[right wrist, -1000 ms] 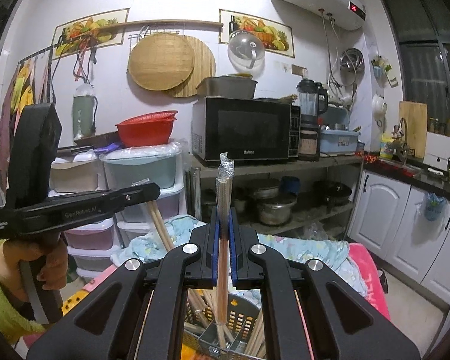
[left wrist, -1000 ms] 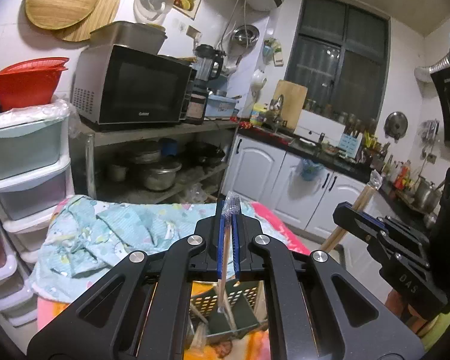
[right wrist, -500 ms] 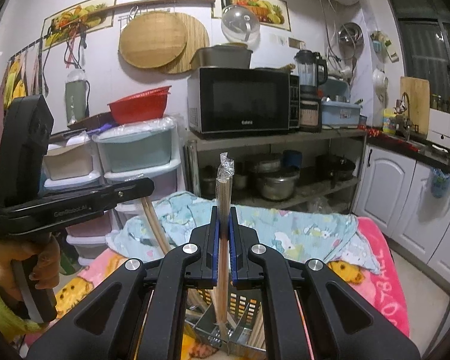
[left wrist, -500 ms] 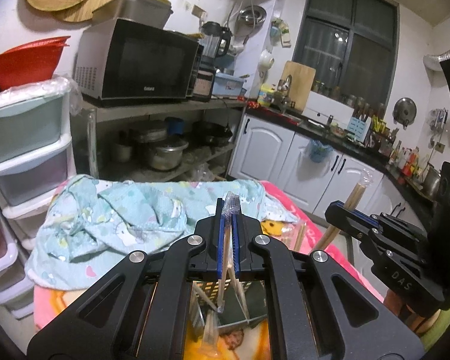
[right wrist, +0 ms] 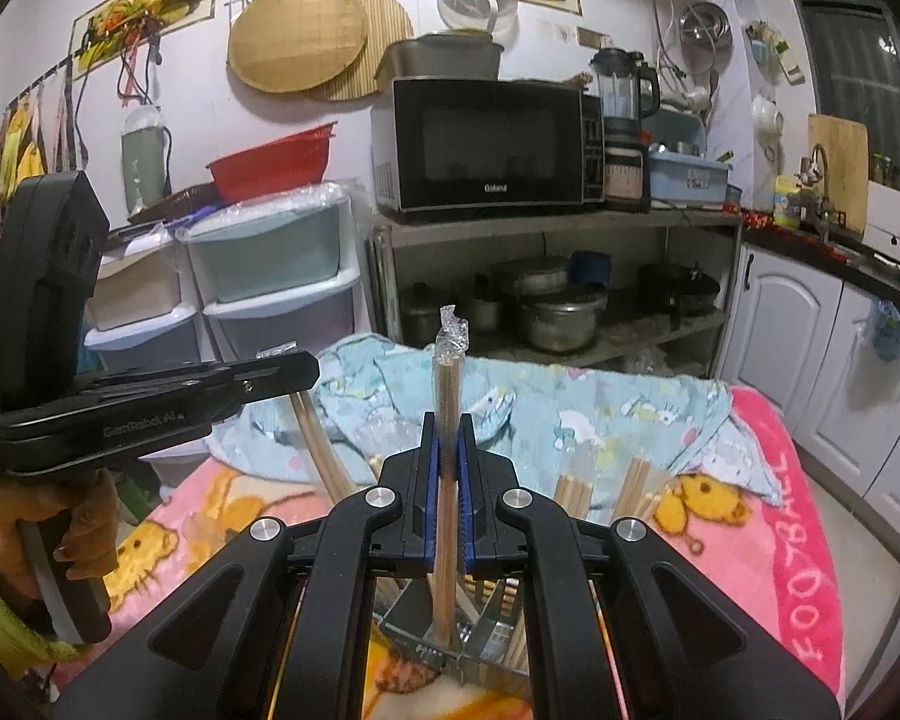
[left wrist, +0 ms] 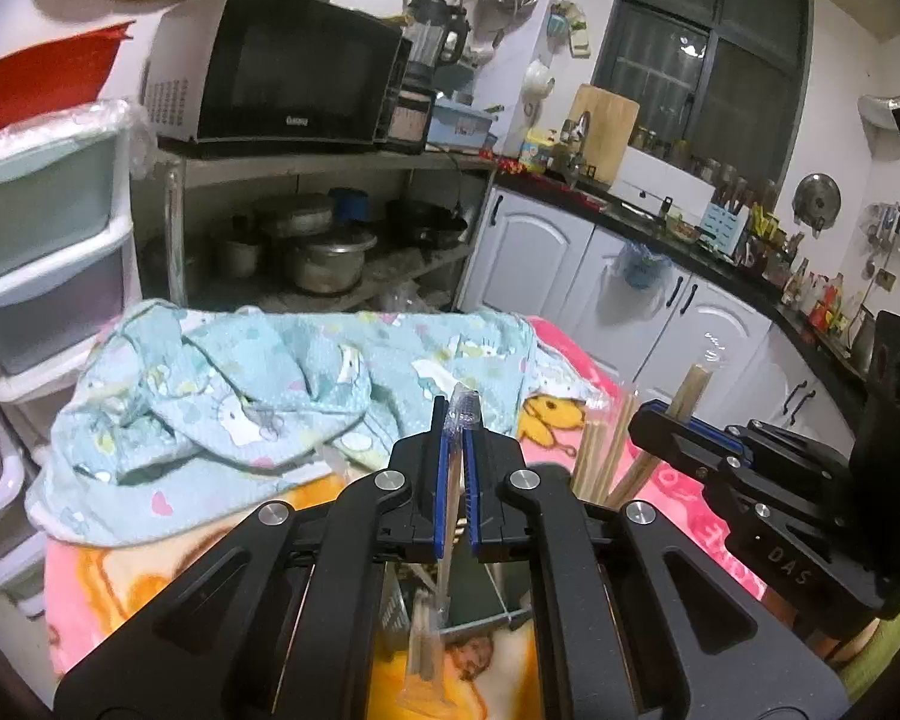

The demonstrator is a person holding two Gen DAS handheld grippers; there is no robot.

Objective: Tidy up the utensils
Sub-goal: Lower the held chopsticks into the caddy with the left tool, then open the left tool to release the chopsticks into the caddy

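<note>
Currently we have both grippers clamped. Left gripper is closed on a plastic-wrapped chopstick pair, held upright, its lower end down inside the grey basket below the fingers. Right gripper is pinched on a second wrapped chopstick pair, also upright, wrapper tip sticking up above the blue pads, lower end in the same basket. More wrapped chopsticks stand in the basket, leaning toward the far side. We see the basket sitting on a pink cartoon blanket, with a crumpled light-blue cloth just behind it. From the right wrist view our left gripper sits to the left, near the basket, hand on its handle. Microwave is on the shelf well behind.
</note>
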